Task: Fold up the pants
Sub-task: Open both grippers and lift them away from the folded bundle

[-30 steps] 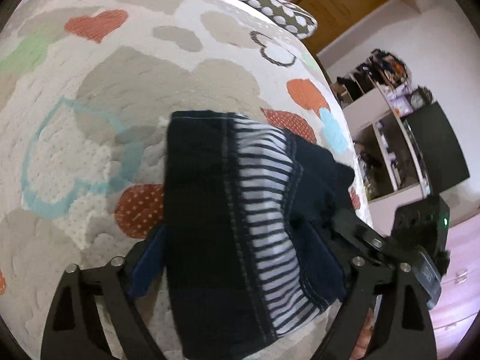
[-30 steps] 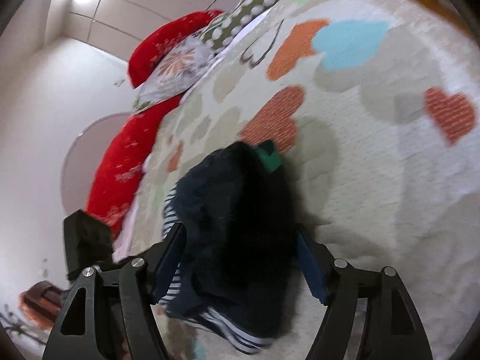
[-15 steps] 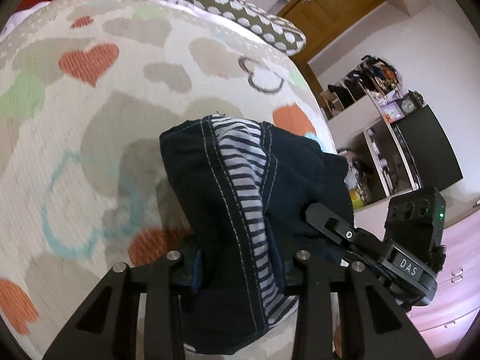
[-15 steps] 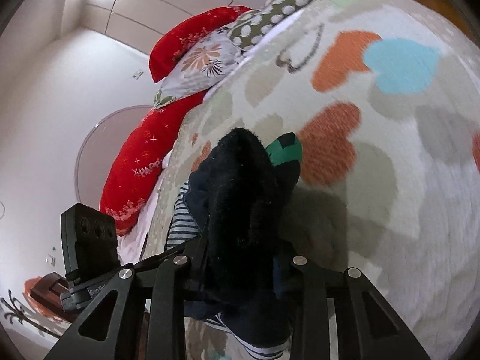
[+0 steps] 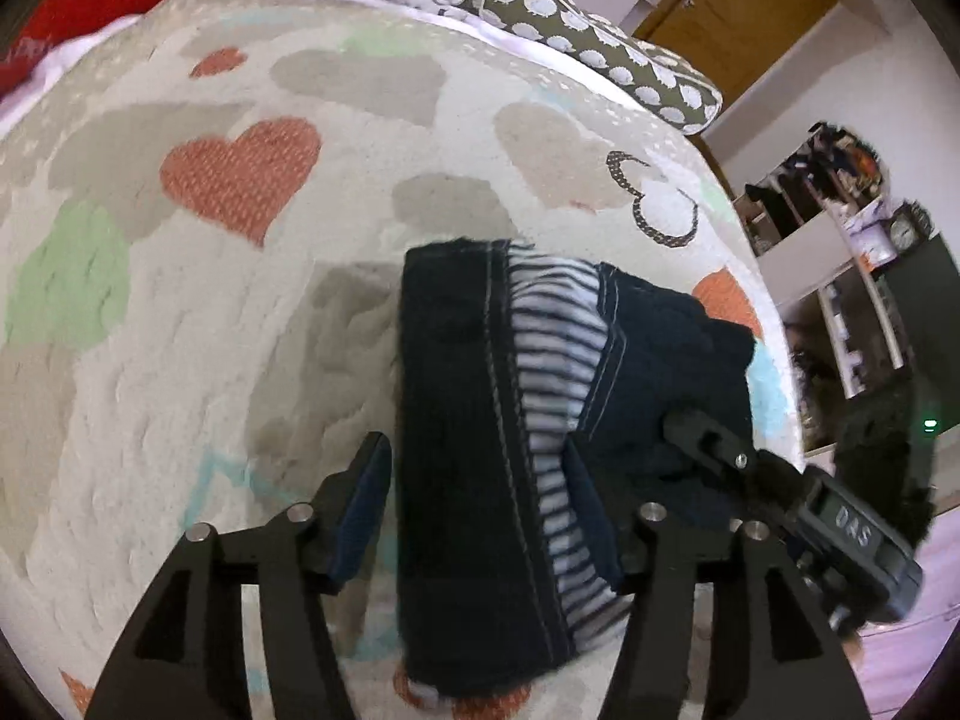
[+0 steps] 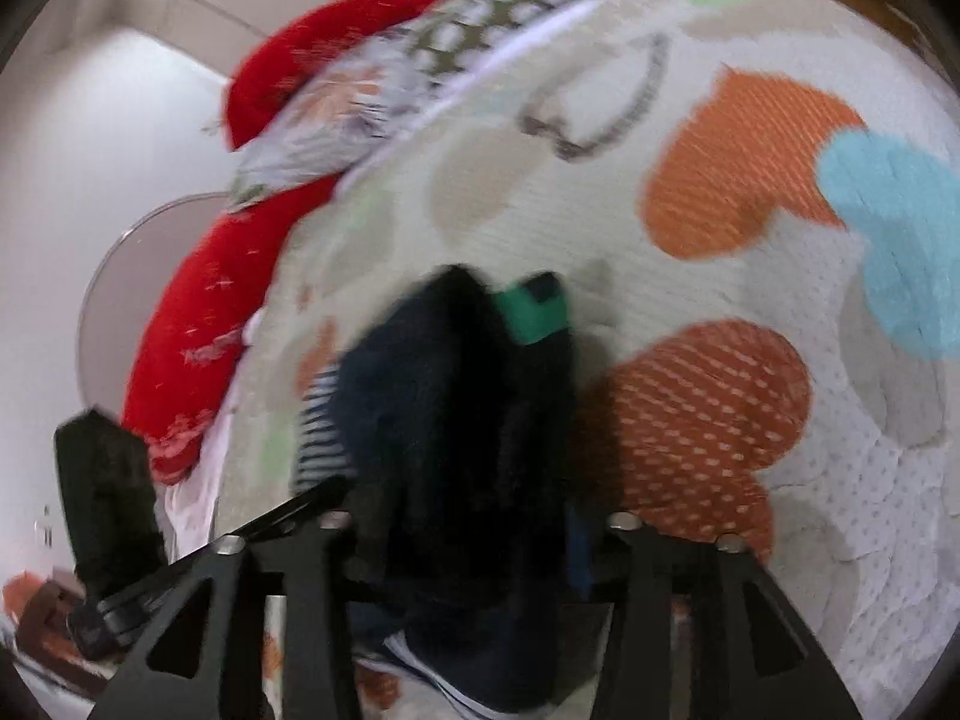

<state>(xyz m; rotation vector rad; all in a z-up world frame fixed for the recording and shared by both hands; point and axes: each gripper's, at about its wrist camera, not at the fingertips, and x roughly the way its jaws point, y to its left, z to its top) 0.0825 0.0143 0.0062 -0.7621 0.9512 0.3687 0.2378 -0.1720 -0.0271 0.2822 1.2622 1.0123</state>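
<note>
Folded pants [image 6: 462,420] blurred, perhaps partly cut off

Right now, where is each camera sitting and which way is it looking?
Left wrist: sits on the left gripper, faces down its opening fingers at the pants; the right gripper shows too.
Right wrist: sits on the right gripper, also opening, faces the pants.
Shared: pants, heart bedspread, red pillows.

The left tongs [image 5: 477,498] are matte black, with angular fingers pierced by triangular cut-outs, silver screw heads at the joints and dark blue pads. The right tongs [image 6: 465,516] look alike; their housing is lettered "DAS".
</note>
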